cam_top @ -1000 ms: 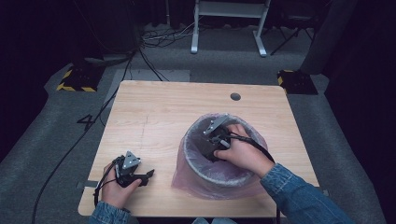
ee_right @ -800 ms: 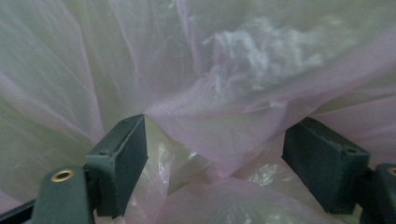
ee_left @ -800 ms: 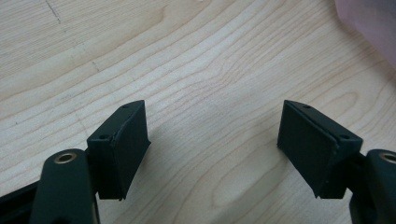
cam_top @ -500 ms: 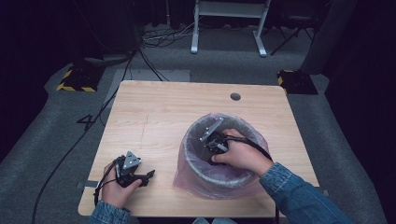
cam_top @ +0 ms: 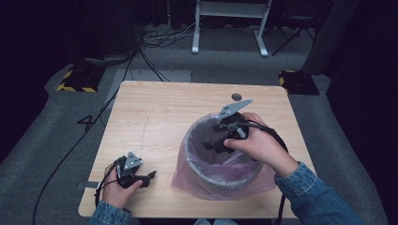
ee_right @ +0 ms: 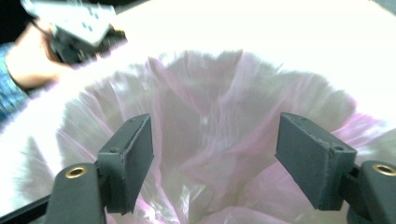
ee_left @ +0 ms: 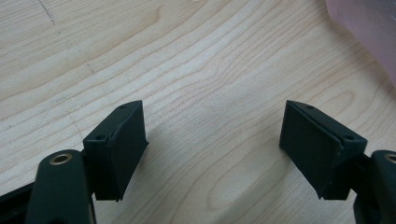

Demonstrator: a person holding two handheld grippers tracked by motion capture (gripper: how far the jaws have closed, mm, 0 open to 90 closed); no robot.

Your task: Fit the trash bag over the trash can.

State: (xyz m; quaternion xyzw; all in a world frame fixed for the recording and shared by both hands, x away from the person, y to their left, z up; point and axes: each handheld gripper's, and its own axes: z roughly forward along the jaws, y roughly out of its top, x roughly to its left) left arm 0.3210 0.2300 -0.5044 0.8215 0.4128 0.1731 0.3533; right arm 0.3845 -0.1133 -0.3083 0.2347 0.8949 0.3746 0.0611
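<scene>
I am holding my right gripper [cam_top: 212, 143] over the mouth of the bin [cam_top: 220, 171], which is standing on the near right part of the table [cam_top: 159, 112]. The pink bag [ee_right: 205, 116] is lining the bin, with its loose edge spilling over the rim and down onto the wood at the near side. In the right gripper view my jaws are standing wide apart with nothing between them (just the crumpled pink plastic below), pointing down into the bag.

My left gripper [cam_top: 146, 177] is resting low on the table near its near left corner, well apart from the bin. Its jaws are spread wide too, gripping nothing, with bare wood grain showing between them in the left gripper view. A corner of the pink bag is showing at the far right of that view.
</scene>
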